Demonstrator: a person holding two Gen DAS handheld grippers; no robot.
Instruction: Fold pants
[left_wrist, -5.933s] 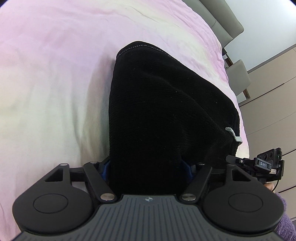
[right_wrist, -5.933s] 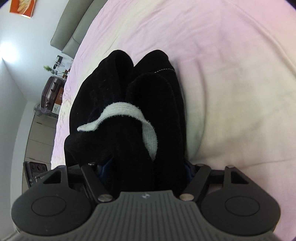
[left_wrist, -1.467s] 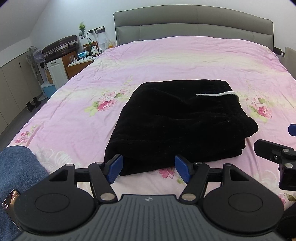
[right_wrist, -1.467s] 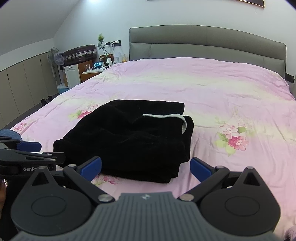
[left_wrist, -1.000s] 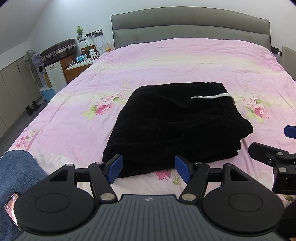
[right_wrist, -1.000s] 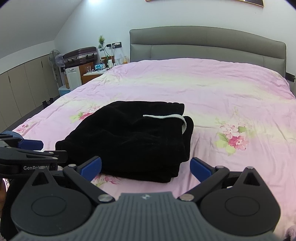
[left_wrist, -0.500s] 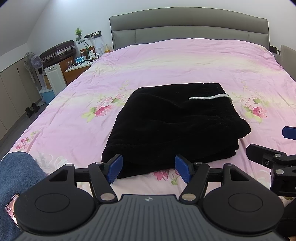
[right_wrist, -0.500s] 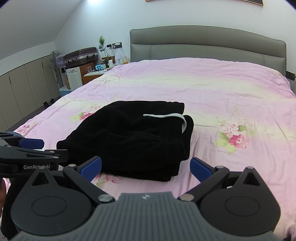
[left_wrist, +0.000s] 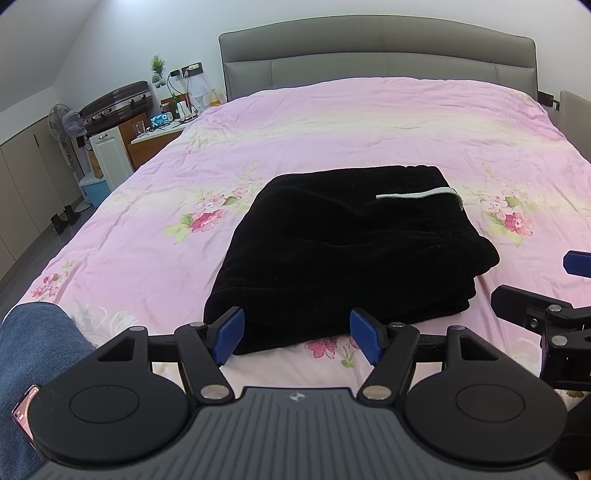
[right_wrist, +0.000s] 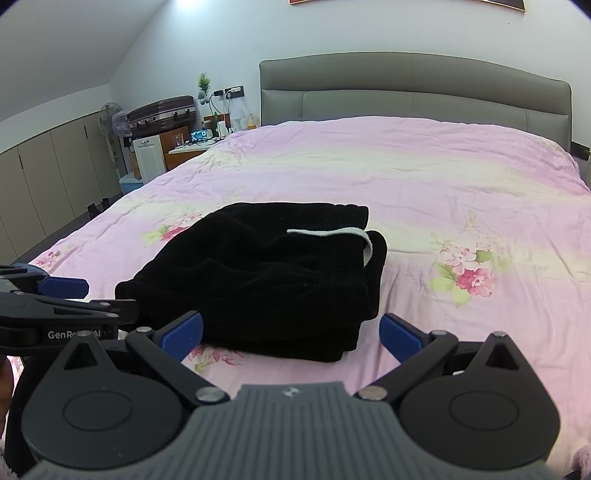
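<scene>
The black pants (left_wrist: 347, 251) lie folded in a thick rectangular stack on the pink floral bedspread (left_wrist: 332, 125), with a white drawstring (left_wrist: 417, 195) across the top right. They also show in the right wrist view (right_wrist: 266, 273), the drawstring (right_wrist: 332, 232) on top. My left gripper (left_wrist: 297, 338) is open and empty, held back just short of the stack's near edge. My right gripper (right_wrist: 291, 332) is open and empty, also just short of the near edge. Each gripper shows at the edge of the other's view.
A grey padded headboard (left_wrist: 376, 51) stands at the far end of the bed. A nightstand with small items (left_wrist: 162, 127), a suitcase (left_wrist: 114, 105), a fan (left_wrist: 68, 122) and cupboards line the left wall. A denim-clad leg (left_wrist: 33, 354) is at lower left.
Since 5.9 s ago both grippers have let go of the pants and drawn back. Over the last second they have only drifted slightly; the folded stack lies still.
</scene>
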